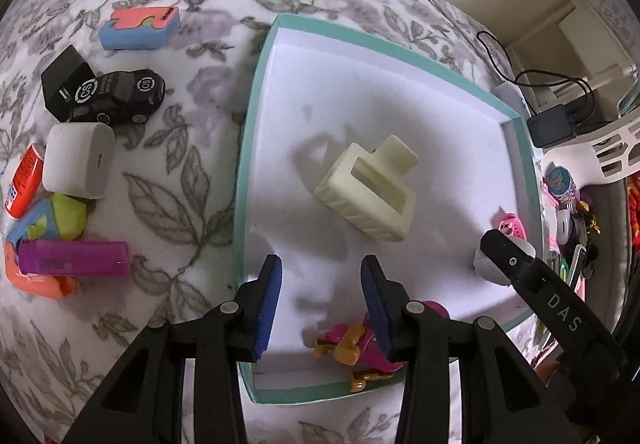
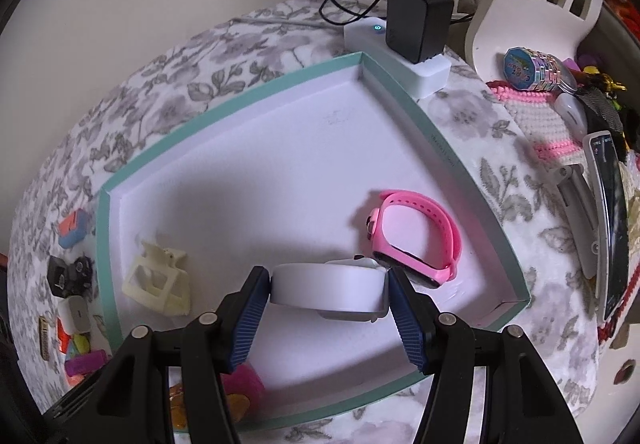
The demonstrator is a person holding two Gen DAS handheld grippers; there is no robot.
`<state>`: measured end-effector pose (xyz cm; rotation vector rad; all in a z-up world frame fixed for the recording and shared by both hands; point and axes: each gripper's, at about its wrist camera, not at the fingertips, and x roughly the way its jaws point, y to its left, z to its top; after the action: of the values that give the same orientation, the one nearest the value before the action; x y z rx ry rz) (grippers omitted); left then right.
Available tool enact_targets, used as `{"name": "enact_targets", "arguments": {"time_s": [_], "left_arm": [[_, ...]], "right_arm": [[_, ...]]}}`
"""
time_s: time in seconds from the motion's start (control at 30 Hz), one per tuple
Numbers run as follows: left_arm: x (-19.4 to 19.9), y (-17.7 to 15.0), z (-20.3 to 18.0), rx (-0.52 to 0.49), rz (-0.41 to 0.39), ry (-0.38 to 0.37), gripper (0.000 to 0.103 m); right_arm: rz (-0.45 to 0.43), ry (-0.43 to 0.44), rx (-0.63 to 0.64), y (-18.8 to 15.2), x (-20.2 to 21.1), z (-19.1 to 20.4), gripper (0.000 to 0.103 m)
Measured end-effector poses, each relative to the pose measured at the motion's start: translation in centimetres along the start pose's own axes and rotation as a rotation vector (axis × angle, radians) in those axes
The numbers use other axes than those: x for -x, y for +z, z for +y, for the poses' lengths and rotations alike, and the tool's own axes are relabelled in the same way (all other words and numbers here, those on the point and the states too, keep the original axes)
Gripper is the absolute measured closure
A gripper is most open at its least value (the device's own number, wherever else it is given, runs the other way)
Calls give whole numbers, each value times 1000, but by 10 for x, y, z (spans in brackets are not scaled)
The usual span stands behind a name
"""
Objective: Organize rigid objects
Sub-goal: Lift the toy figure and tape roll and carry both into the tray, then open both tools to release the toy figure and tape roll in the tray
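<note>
The right gripper point(image 2: 327, 294) clamps a white watch point(image 2: 328, 290) by the 2 outer sides of its band loop, low over the white floor of the teal-rimmed box point(image 2: 460, 148), just beside a pink watch point(image 2: 416, 240). The left gripper point(image 1: 320, 304) stands partly open with nothing between its pads, above a magenta and gold toy point(image 1: 356, 348) in the box's near corner. The white watch looks light, its smooth band likely springy and slippery, so a hold across the stiff case seems safer.
</note>
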<state>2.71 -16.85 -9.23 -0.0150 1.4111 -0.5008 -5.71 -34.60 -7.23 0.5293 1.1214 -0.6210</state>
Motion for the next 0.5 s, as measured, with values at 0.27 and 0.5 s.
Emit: {"name": "enact_targets", "arguments": {"time_s": [0.27,0.5], "left_arm": [[2,2,-3,-13,3,3,60],[22,8,-3,-37,-42,2,60]], "right_arm": [[3,-11,16,-1,-1,2,37],[-33,-13,32,1,7,6,36]]}}
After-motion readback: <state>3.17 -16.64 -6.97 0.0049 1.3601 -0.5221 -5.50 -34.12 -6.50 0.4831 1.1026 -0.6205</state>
